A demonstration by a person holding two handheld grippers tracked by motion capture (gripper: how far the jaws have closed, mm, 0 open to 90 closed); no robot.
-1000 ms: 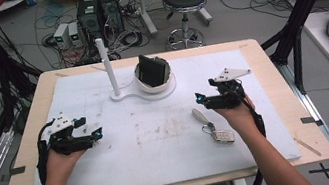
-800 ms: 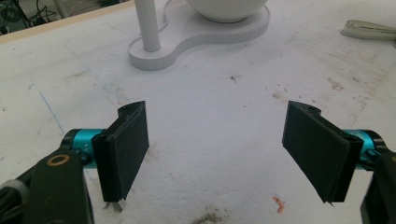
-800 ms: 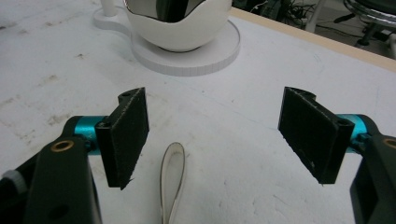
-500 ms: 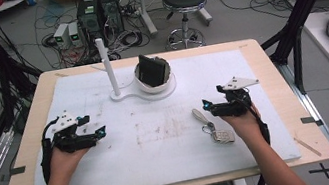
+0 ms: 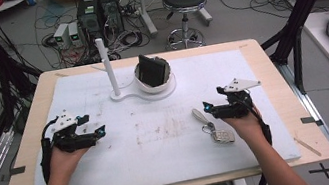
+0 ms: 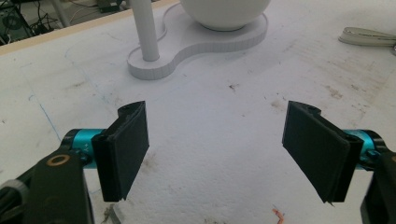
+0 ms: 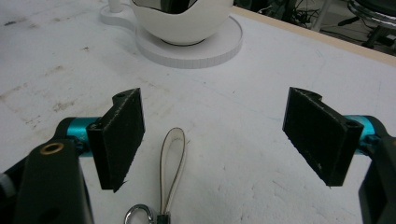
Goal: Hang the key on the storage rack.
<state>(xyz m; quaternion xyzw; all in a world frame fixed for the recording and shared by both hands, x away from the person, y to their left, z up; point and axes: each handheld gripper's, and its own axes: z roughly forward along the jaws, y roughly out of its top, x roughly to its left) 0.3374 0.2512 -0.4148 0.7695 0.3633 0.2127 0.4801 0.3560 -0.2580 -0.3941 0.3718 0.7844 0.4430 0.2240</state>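
key fob (image 5: 221, 136) unmarked, strap loop (image 7: 171, 172) between right gripper (image 7: 212, 140) jaws

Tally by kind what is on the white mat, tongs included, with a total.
Tongs: 2, the left tongs and the right tongs, both open.
Stand with a post: 1, the white stand.
Bowl: 1, the white bowl on that stand, with a dark object inside.
Key fob with strap: 1, the key fob.
Total: 6
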